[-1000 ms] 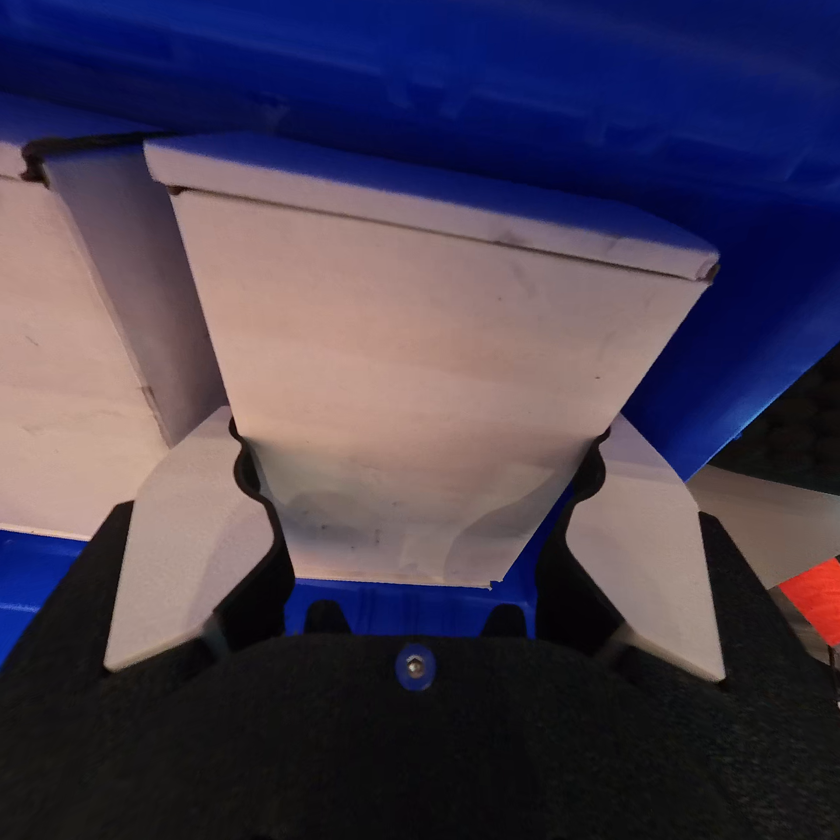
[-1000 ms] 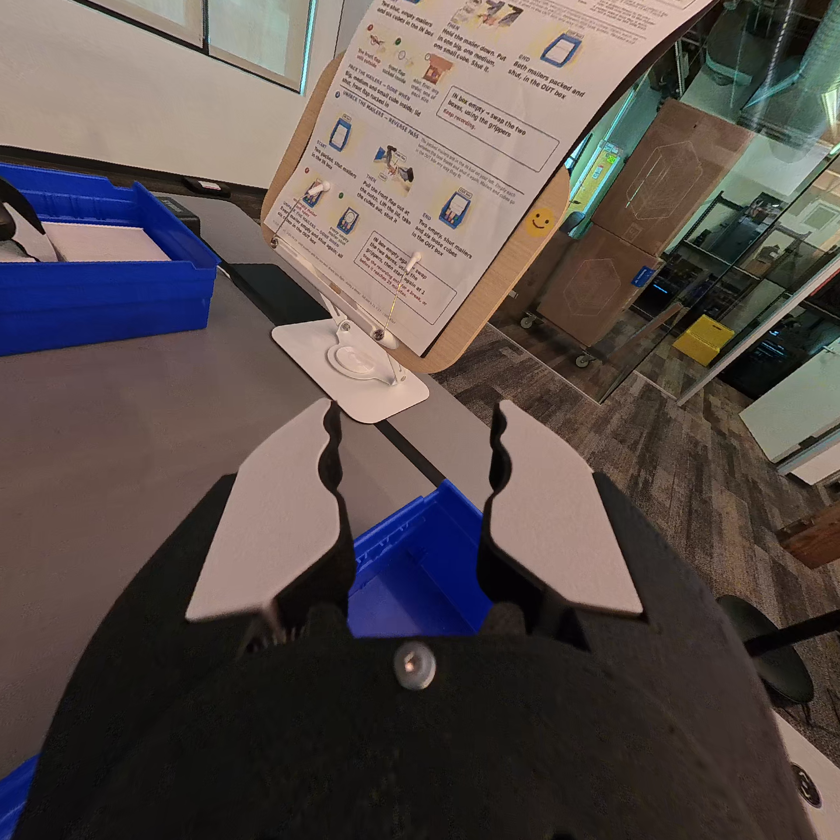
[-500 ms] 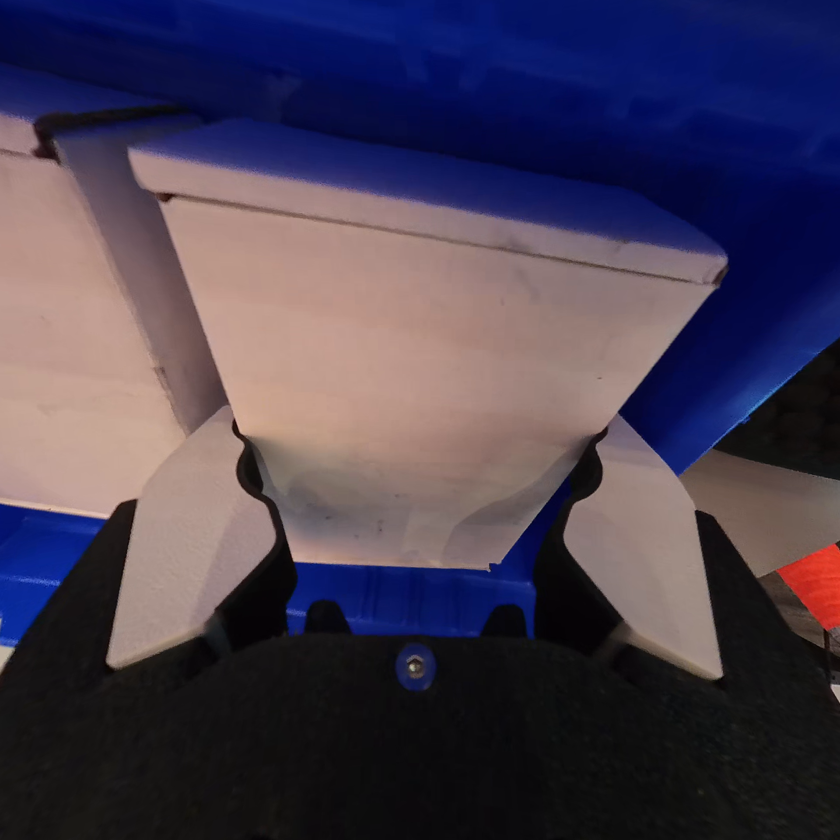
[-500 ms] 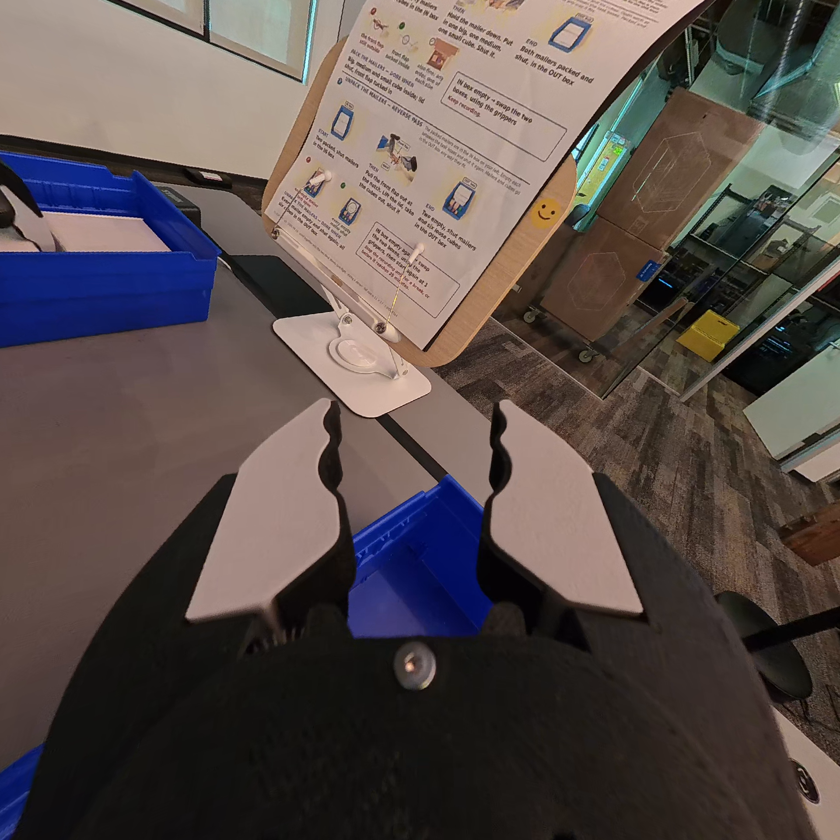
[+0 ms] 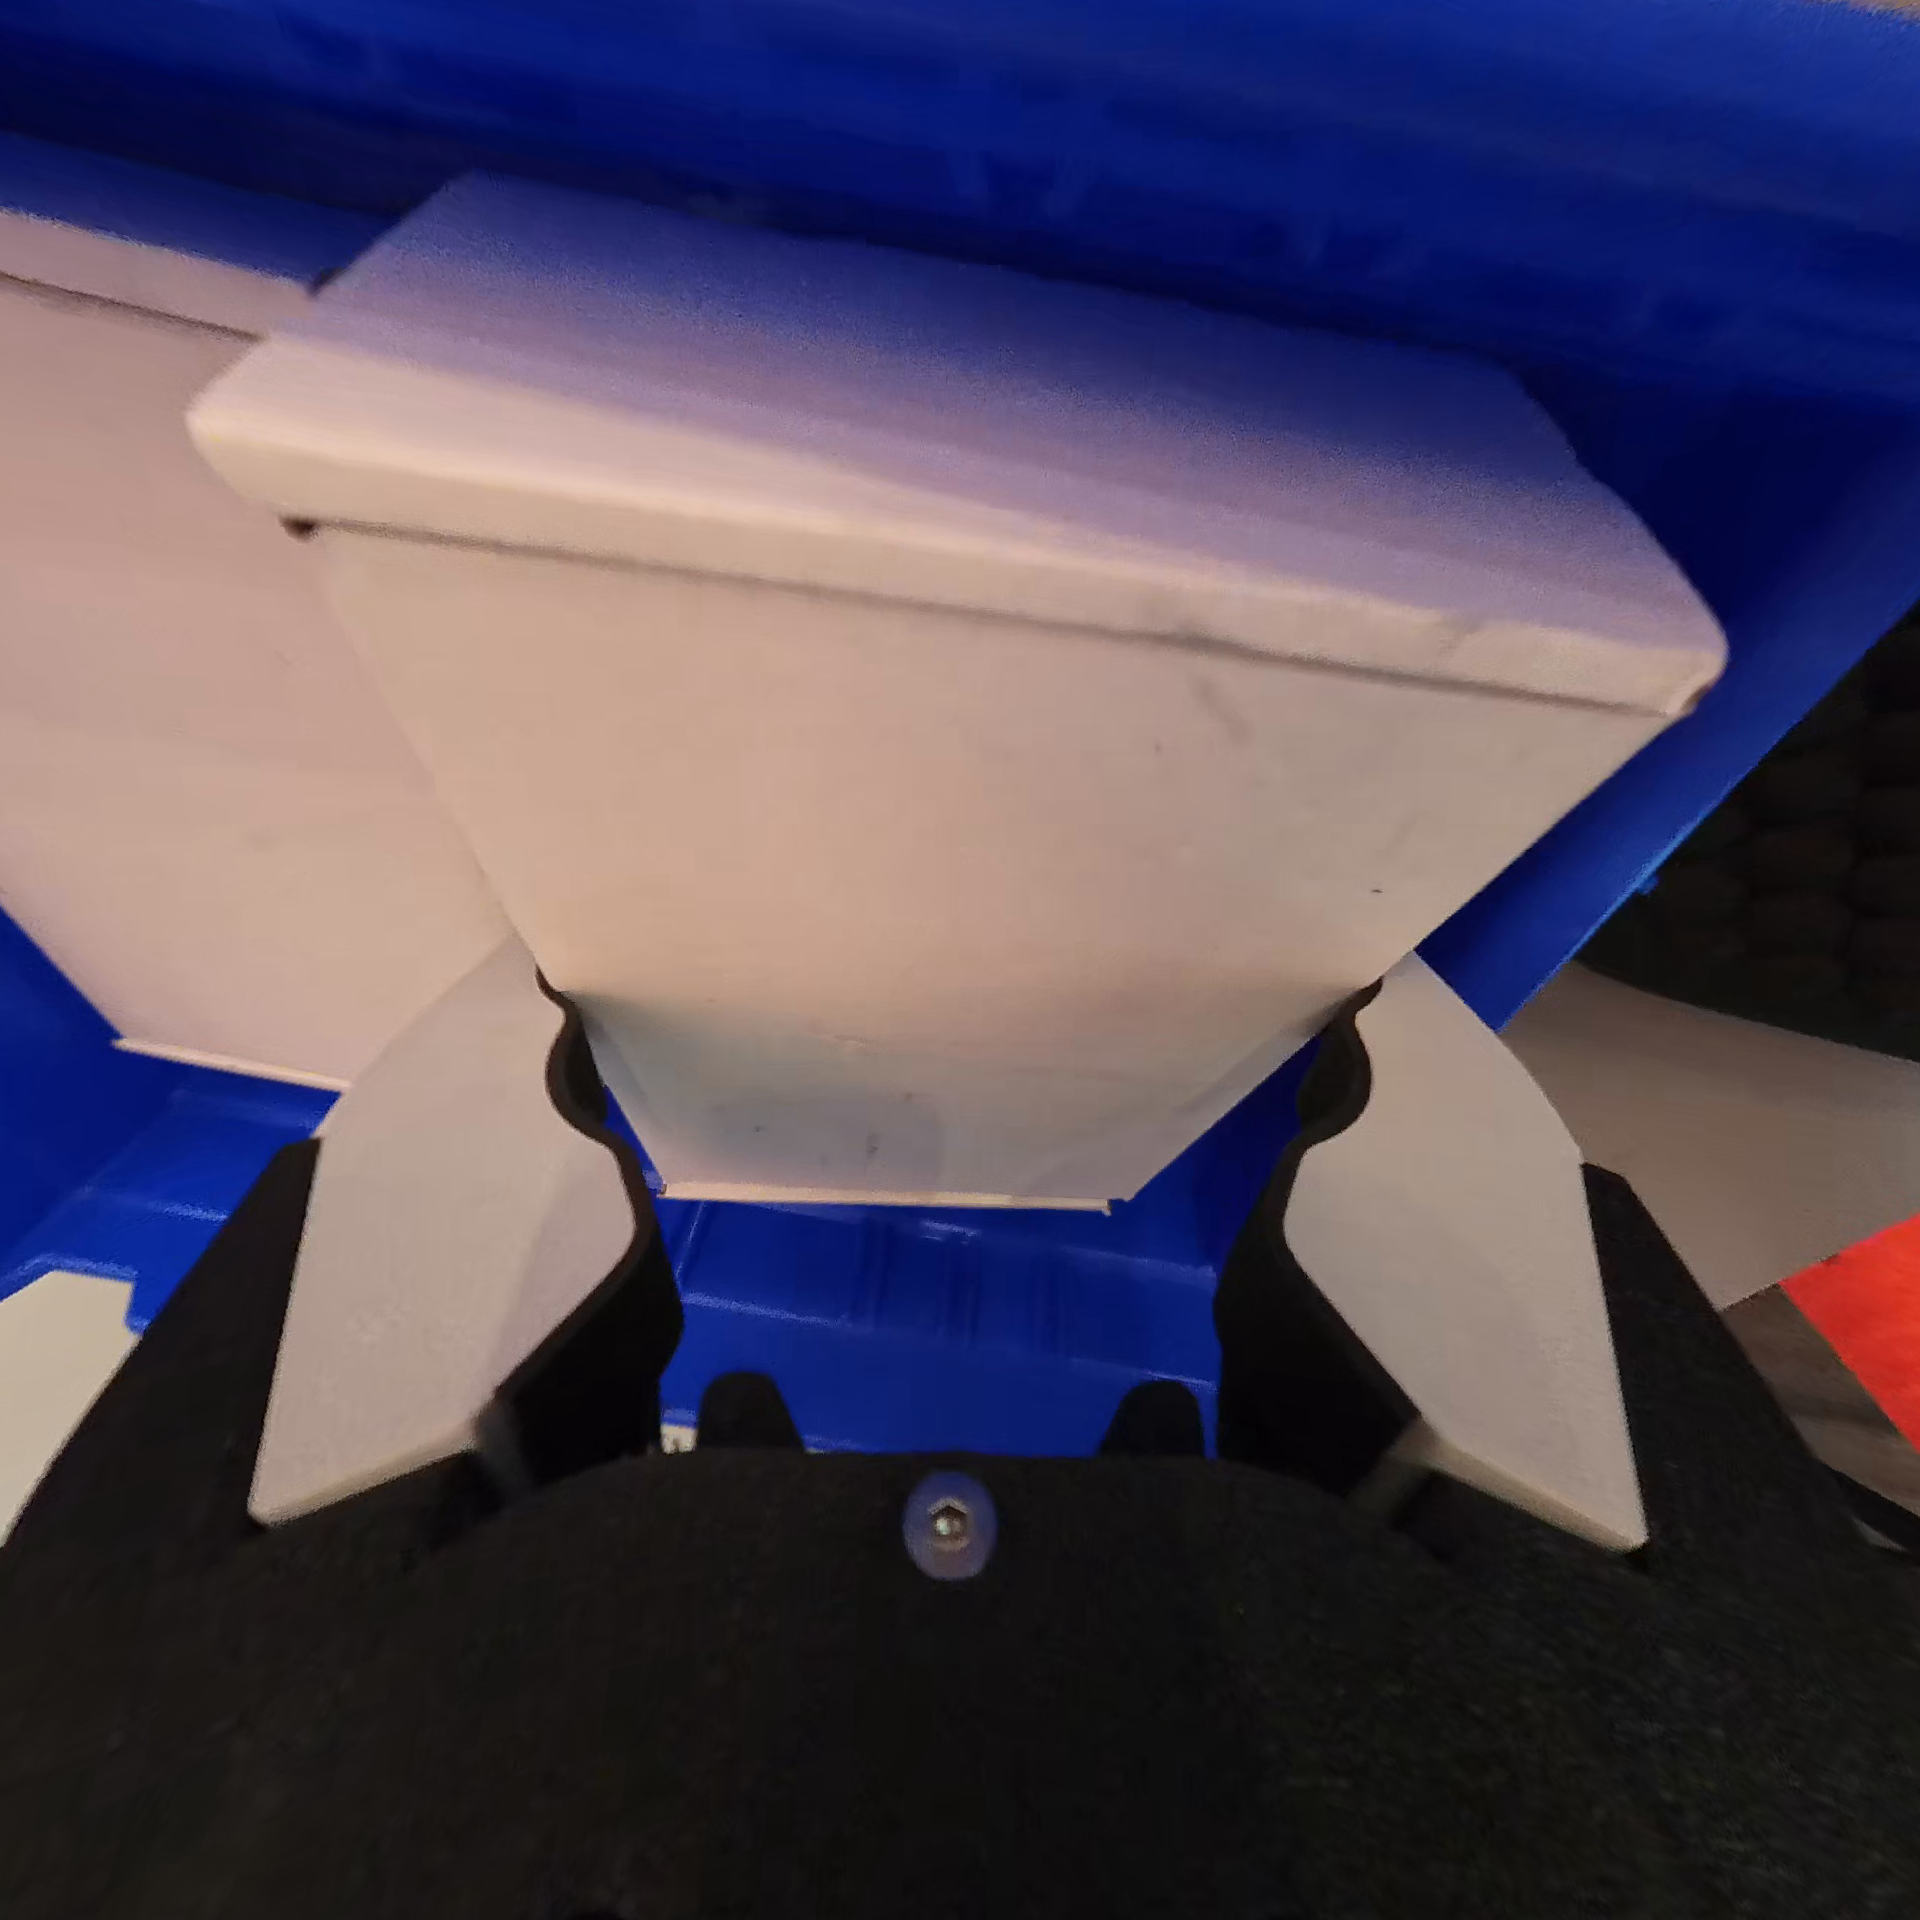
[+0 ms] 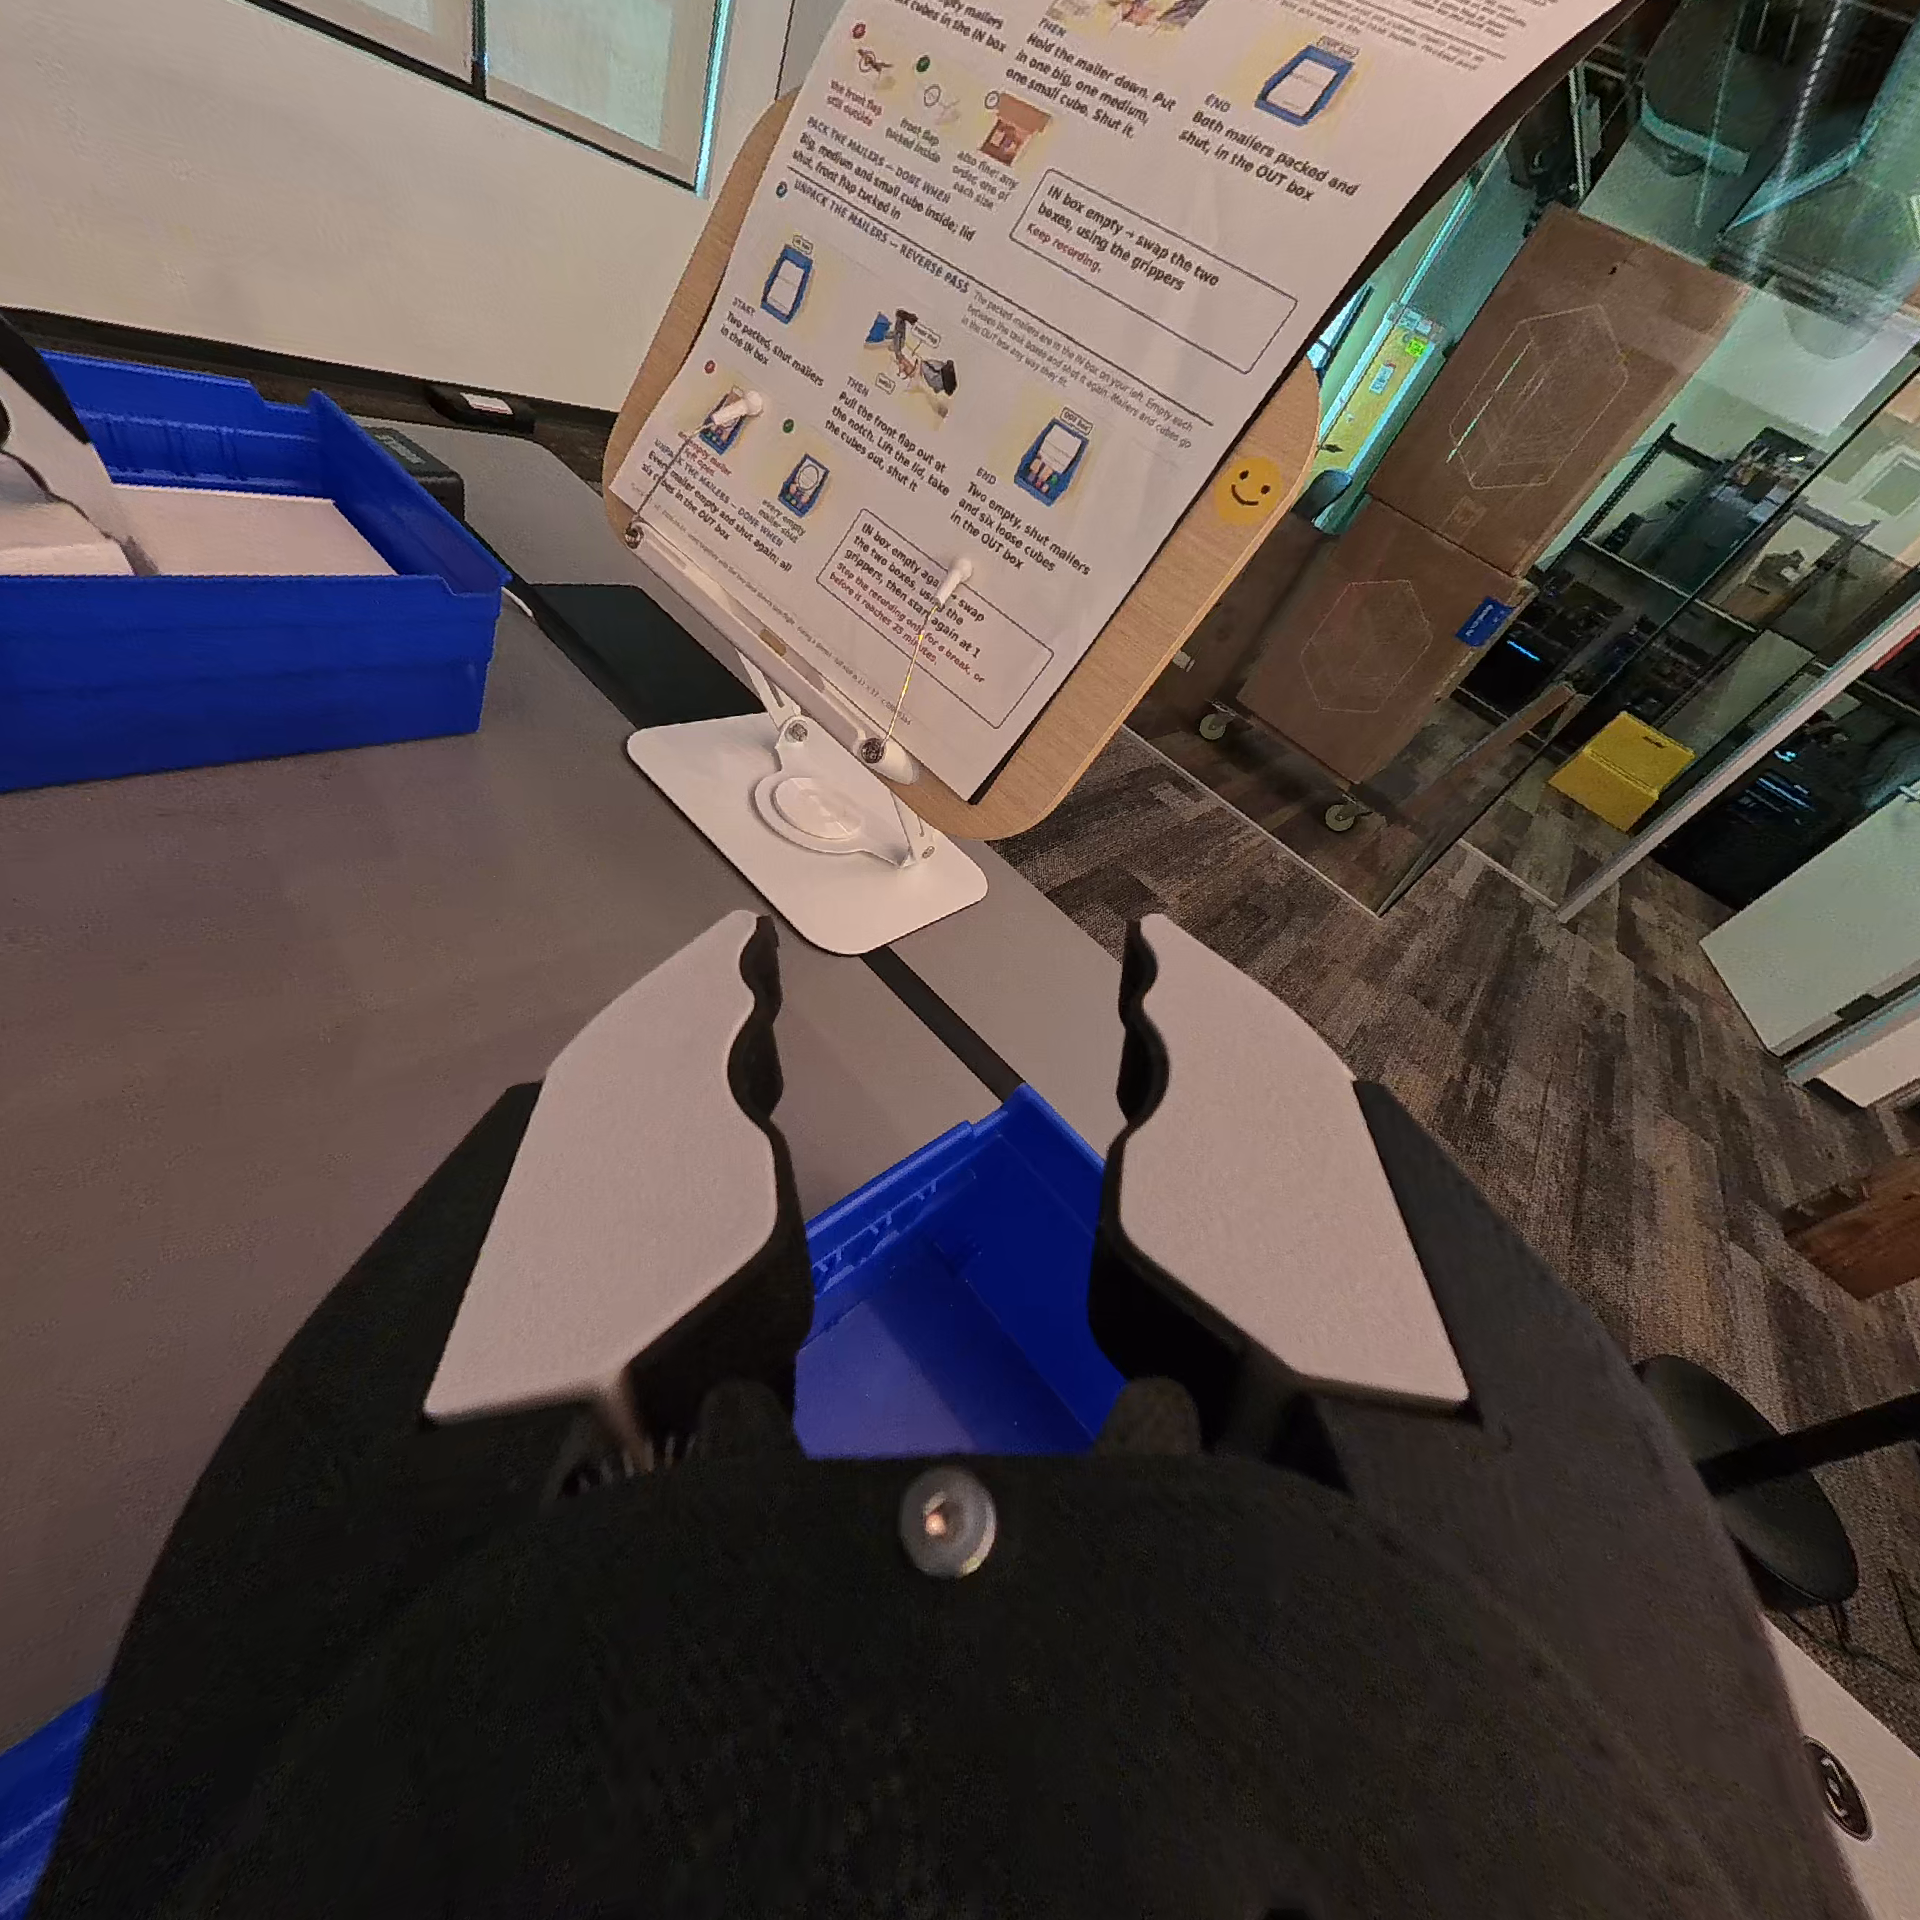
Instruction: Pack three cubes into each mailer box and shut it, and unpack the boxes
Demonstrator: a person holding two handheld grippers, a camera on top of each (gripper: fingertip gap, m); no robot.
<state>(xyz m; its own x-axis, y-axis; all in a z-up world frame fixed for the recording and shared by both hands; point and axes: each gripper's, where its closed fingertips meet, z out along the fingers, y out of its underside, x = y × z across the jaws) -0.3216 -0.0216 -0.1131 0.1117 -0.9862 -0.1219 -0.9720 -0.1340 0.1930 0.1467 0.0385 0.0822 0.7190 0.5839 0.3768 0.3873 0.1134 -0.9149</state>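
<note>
In the left wrist view my left gripper (image 5: 956, 1008) is shut on a closed white mailer box (image 5: 966, 790), one finger on each side of its near end. The box is raised and tilted inside a blue bin (image 5: 935, 125). A second white mailer box (image 5: 208, 748) lies in the bin to its left. In the right wrist view my right gripper (image 6: 945, 935) is open and empty above the grey table (image 6: 312, 956), over the corner of a near blue bin (image 6: 935, 1278). The far blue bin (image 6: 260, 644) with a white mailer (image 6: 249, 535) stands at the left. No cubes show.
A white stand (image 6: 810, 821) holding a wooden board with an instruction sheet (image 6: 997, 343) stands at the table's far edge. A black pad (image 6: 634, 644) lies beside it. Beyond the table edge are carpet floor and cardboard boxes (image 6: 1507, 499). Red tape (image 5: 1860, 1320) shows at the right. The tips of one gripper are about 50 cm away from the tips of the other.
My left gripper has lifted the held mailer box, so its lid top now shows and it sits higher against the second box. The right gripper has drifted slightly and stays open.
</note>
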